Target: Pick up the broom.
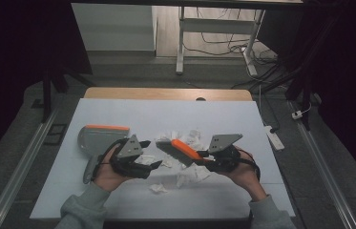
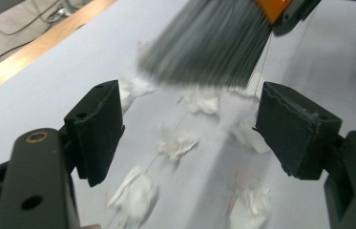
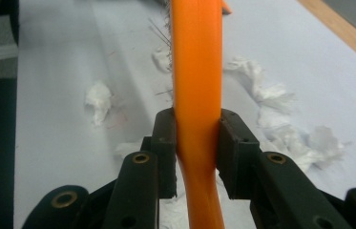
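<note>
The right gripper [image 1: 207, 156] clamps the brush's orange handle [image 1: 185, 150], bristles [image 2: 209, 43] blurred, pointing toward ten o'clock; the left gripper [image 1: 150, 155] gapes wide.

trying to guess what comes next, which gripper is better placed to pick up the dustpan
Left, probably. The left gripper is open, empty and nearer the dustpan; the right gripper is shut on the brush.

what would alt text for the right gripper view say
The right gripper is clamped on an orange brush handle that runs up the frame. Crumpled white paper scraps lie scattered on the pale table beyond.
</note>
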### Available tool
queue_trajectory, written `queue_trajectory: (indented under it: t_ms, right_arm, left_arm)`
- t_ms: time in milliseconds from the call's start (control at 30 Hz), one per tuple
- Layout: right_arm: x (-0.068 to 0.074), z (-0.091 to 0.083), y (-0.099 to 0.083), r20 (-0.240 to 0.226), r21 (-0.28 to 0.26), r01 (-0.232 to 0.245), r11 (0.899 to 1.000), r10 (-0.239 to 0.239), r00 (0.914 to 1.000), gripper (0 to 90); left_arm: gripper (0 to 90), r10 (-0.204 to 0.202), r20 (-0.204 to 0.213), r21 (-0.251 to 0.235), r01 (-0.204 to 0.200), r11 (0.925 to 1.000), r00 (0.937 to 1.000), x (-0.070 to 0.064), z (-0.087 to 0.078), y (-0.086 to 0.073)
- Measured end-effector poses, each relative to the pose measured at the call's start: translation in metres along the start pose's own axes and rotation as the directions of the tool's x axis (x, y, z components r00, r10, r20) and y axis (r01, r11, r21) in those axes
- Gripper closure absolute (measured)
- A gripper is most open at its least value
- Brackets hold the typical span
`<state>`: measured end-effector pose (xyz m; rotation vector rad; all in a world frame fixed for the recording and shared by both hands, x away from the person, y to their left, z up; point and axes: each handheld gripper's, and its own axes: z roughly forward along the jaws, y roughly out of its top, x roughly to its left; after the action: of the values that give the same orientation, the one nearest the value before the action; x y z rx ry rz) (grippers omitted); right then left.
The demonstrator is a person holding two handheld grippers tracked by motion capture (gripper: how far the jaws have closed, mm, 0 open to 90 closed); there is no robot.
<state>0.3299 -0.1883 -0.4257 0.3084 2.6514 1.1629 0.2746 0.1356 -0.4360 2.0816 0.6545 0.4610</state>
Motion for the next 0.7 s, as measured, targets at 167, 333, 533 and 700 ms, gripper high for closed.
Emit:
queue_trajectory:
  t_ms: [167,333,533,700]
  right_arm:
    - [-0.009,-0.007,-0.005,0.046,-0.025,-0.072,0.997,0.073,0.9963,71.2]
    - [-0.022,-0.013,-0.013,0.094,-0.046,-0.153,0.987,0.156,0.9832,71.2]
    - [-0.032,-0.021,-0.02,0.143,-0.074,-0.21,0.975,0.218,0.9654,71.2]
    - [-0.038,-0.023,-0.023,0.168,-0.077,-0.236,0.969,0.246,0.9546,71.2]
  left_arm:
    - [26.8,-0.048,-0.055,0.026,0.05,0.9984,0.9973,0.007,-0.02,-0.022]
    - [27.0,-0.106,-0.118,0.069,0.115,0.991,0.9873,0.014,-0.034,-0.05]
    - [27.4,-0.174,-0.173,0.102,0.193,0.9758,0.9694,0.02,-0.046,-0.081]
    - [27.4,-0.196,-0.186,0.121,0.22,0.9679,0.9628,0.022,-0.049,-0.097]
